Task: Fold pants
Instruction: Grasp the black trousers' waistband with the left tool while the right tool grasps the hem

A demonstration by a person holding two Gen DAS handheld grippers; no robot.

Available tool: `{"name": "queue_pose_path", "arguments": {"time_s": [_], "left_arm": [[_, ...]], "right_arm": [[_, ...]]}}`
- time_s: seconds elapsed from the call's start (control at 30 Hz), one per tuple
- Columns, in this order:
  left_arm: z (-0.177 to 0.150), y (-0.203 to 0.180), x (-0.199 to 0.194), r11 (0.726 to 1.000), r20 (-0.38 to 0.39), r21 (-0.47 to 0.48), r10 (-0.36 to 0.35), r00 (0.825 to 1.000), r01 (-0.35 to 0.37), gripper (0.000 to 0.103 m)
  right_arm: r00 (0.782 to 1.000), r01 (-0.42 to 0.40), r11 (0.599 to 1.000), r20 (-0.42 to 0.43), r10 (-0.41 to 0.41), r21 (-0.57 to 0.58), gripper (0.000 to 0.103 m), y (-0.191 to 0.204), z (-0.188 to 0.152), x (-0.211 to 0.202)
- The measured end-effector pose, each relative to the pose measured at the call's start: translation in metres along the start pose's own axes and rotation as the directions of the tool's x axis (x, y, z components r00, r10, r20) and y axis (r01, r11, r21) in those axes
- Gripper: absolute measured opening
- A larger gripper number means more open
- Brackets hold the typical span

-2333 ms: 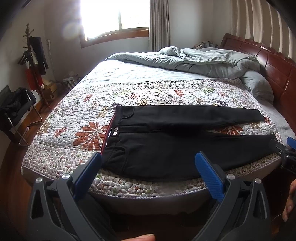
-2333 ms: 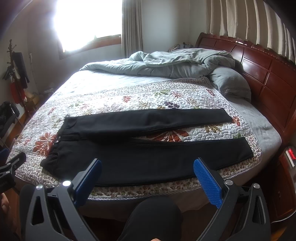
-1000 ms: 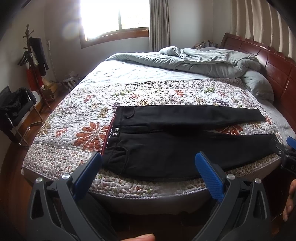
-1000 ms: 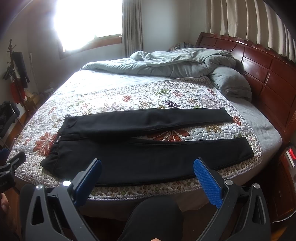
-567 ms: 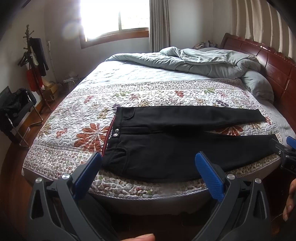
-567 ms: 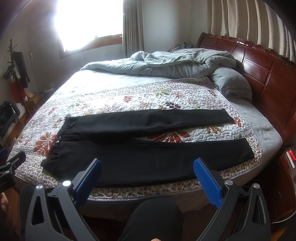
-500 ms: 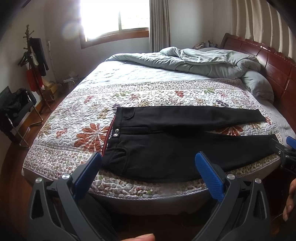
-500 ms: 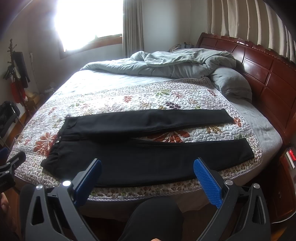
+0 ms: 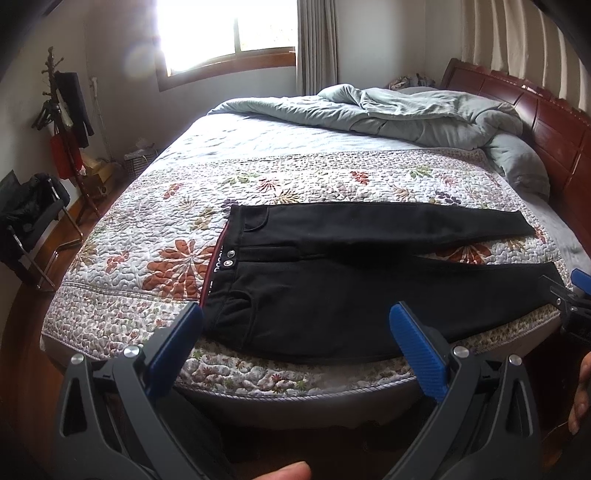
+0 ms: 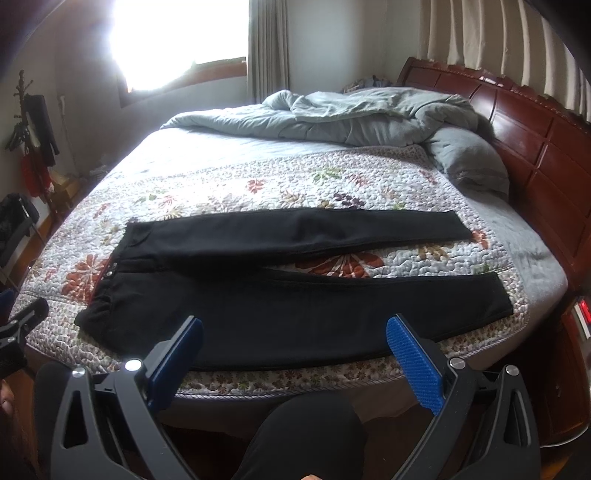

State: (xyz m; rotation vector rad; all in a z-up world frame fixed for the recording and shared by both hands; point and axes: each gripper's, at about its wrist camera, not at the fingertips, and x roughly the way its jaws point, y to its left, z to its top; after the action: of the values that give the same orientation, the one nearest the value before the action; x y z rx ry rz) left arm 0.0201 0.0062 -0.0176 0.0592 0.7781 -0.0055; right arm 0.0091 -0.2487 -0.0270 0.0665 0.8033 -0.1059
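Black pants (image 9: 332, 291) spread flat across the near half of a bed (image 9: 332, 398), front side up, on a floral quilt (image 9: 155, 236). Waistband to the left with a dark red inner edge showing; two metal buttons stacked at the fly; curved pocket openings visible on both hips. Legs stretched out to the right, splayed in a narrow V with a wedge of quilt and an orange flower between them. Far leg straight and slim, ending near the quilt's right border; near leg wider-looking, running along the front edge of the mattress, cuff close to the bottom right corner. Fabric matte, smooth, few wrinkles, unfolded.

Seen also from the right wrist: pants (image 10: 280, 295) lying crosswise, near hem just short of the quilt (image 10: 332, 177) trim.

Left gripper (image 9: 295, 332) held off the bed in front of the hip area, blue pads far apart, nothing between them, not touching the cloth. Right gripper (image 10: 295, 343) likewise held before the near leg, spread wide and empty, clear of the fabric; its tip (image 9: 576, 295) also visible at the far right of the left view, beside the near cuff.

Rumpled grey duvet (image 9: 399, 110) heaped at the far side, grey pillow (image 10: 469, 162) against a dark wooden headboard (image 10: 535, 122). Bright window (image 9: 225, 29) behind. A dark-clad knee (image 10: 303, 432) low in the right view.
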Motion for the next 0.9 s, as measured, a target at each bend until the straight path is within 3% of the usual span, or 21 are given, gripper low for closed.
{"name": "queue_pose_path", "arguments": {"time_s": [0.1, 0.17, 0.23, 0.27, 0.33, 0.37, 0.43, 0.5, 0.57, 0.77, 0.9], "left_arm": [[-0.002, 0.001, 0.013, 1.0, 0.003, 0.012, 0.011, 1.0, -0.011, 0.1], [-0.003, 0.007, 0.026, 1.0, -0.015, 0.014, -0.017, 1.0, 0.017, 0.1], [-0.003, 0.019, 0.047, 0.996, -0.059, -0.008, -0.095, 0.994, 0.094, 0.1], [-0.002, 0.025, 0.059, 0.996, -0.08, 0.002, -0.094, 0.992, 0.094, 0.1], [0.004, 0.031, 0.081, 0.995, -0.111, 0.072, -0.059, 0.992, 0.067, 0.1], [0.009, 0.037, 0.094, 0.991, -0.12, 0.121, -0.052, 0.991, 0.066, 0.1], [0.02, 0.051, 0.116, 0.985, -0.134, 0.166, -0.016, 0.991, 0.038, 0.1], [0.034, 0.078, 0.142, 0.987, -0.17, 0.149, -0.034, 0.985, 0.06, 0.1], [0.046, 0.099, 0.162, 0.989, -0.196, 0.12, -0.066, 0.978, 0.09, 0.1], [0.095, 0.139, 0.218, 0.991, -0.18, 0.093, -0.083, 0.98, 0.101, 0.1], [0.123, 0.152, 0.274, 0.981, -0.227, 0.041, -0.177, 0.958, 0.191, 0.1]], "right_arm": [[1.0, 0.009, 1.0, 0.013, -0.009, -0.03, 0.099, 0.004, 0.006, 0.008], [0.99, -0.043, 0.998, 0.133, 0.048, -0.041, 0.099, 0.005, 0.008, 0.0], [0.953, -0.07, 0.992, 0.286, 0.096, -0.1, 0.099, 0.006, 0.005, 0.001], [0.956, -0.049, 0.988, 0.28, 0.088, -0.146, 0.099, 0.01, 0.005, 0.013], [0.988, -0.022, 0.97, 0.143, 0.059, -0.244, 0.099, 0.019, 0.012, 0.052], [0.99, -0.045, 0.963, 0.121, 0.079, -0.264, 0.099, 0.019, 0.014, 0.062], [0.982, -0.101, 0.945, 0.12, 0.145, -0.311, 0.099, 0.016, 0.022, 0.074], [0.978, -0.149, 0.918, 0.084, 0.192, -0.368, 0.099, 0.016, 0.033, 0.09], [0.972, -0.223, 0.884, -0.025, 0.234, -0.41, 0.099, 0.016, 0.051, 0.122], [0.963, -0.264, 0.829, -0.188, 0.194, -0.494, 0.099, 0.023, 0.099, 0.198], [0.935, -0.325, 0.819, -0.29, 0.203, -0.473, 0.099, 0.025, 0.141, 0.25]]}}
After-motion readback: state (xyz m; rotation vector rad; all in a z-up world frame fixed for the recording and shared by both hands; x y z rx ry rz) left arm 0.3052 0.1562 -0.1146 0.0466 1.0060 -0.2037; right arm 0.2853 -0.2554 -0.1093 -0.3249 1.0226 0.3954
